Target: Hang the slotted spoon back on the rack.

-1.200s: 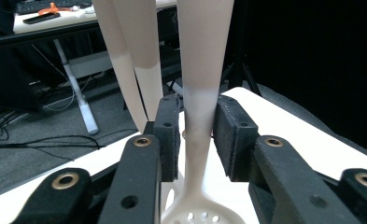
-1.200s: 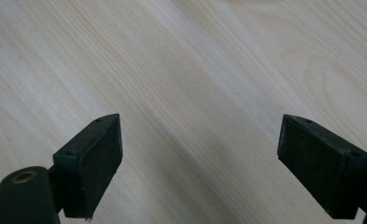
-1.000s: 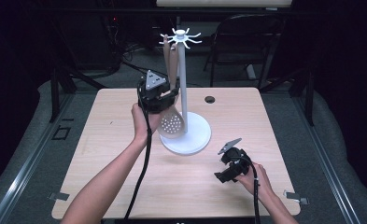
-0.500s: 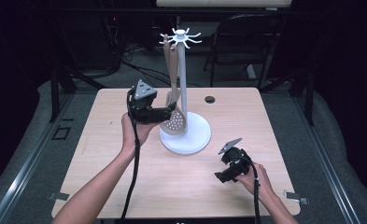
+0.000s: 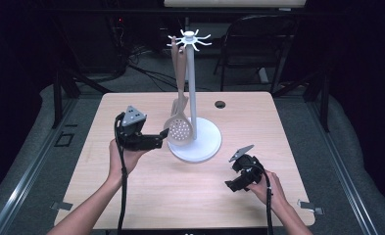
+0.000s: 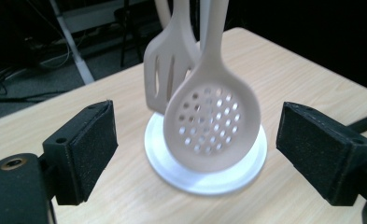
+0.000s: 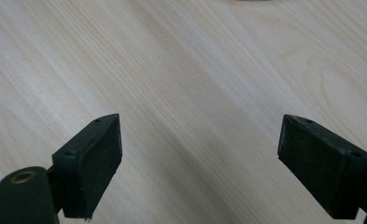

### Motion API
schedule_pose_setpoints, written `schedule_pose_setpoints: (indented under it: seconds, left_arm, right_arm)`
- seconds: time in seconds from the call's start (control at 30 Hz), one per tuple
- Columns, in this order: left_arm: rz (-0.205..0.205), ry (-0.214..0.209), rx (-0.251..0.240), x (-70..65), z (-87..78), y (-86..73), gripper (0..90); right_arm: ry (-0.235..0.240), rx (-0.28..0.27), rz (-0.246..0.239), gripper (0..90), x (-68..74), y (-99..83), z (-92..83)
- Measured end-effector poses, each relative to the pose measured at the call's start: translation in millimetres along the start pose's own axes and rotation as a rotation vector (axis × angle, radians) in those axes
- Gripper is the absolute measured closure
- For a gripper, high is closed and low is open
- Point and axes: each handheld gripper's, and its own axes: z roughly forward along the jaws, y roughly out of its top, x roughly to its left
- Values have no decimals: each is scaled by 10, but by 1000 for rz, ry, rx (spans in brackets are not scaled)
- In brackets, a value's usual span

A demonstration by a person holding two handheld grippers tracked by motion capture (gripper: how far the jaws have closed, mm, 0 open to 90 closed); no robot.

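Spanning pale wood table — dark room, grey floor.

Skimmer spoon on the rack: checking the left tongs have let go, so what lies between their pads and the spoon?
Nothing. In the left gripper view the left tongs stand open, just widened, and the skimmer spoon hangs beyond them over bare table, untouched.

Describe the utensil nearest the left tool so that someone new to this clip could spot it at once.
Find the white stand with hooks on top, rising from a round base mid-table. Two pale utensils hang from it. The one meant is the round skimmer spoon full of small holes, in front of the slotted spatula, whose blade is squarish with long slits.
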Motion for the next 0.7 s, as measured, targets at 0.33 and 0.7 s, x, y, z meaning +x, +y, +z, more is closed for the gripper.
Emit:
schedule_pose_setpoints:
  seconds: [0.33,0.7]
  left_arm:
    - [-5,32,90,68,-84,-471,105]
    - [-43,34,175,91,-123,-892,87]
  right_arm:
    - [1,5,-2,129,5,2,1]
    - [8,-16,18,128,30,-13,29]
